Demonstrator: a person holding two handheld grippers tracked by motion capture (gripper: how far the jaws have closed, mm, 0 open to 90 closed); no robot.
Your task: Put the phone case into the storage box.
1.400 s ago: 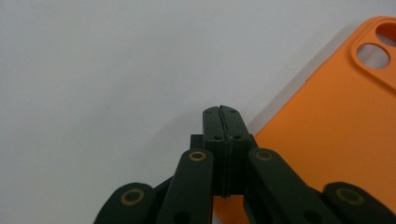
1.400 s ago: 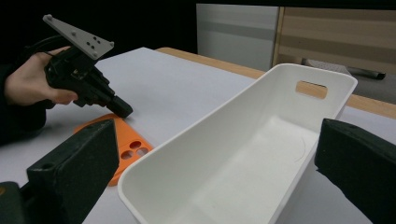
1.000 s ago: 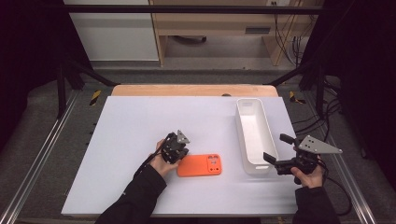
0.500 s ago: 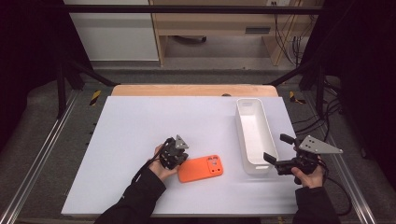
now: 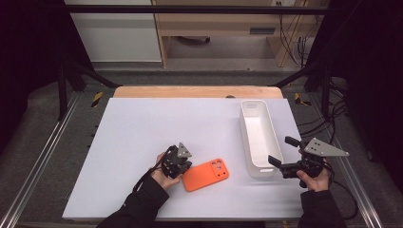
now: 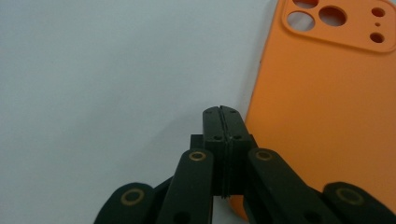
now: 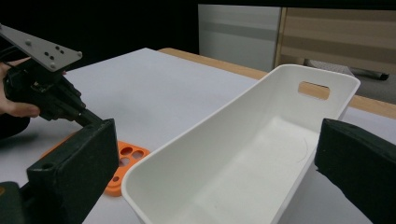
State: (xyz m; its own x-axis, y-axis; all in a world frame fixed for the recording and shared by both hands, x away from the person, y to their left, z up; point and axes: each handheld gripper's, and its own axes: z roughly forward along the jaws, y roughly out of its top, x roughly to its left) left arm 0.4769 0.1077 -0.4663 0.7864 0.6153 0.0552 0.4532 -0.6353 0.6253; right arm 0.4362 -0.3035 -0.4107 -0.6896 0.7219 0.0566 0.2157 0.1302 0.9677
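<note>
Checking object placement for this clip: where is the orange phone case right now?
In the high view the orange phone case lies flat on the white table, near its front edge, just right of the left gripper and left of the white bin.

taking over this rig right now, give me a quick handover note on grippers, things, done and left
Left gripper: jaws shut on nothing, tips down at the table beside the long edge of the flat orange silicone phone case.
Right gripper: jaws open, empty, at the near end of the long white plastic bin, one jaw either side of its near corner.
Case lies camera-holes up on the white table, left of the bin.
Done: nothing in the bin yet.
Left: probably getting the case into the bin.
</note>
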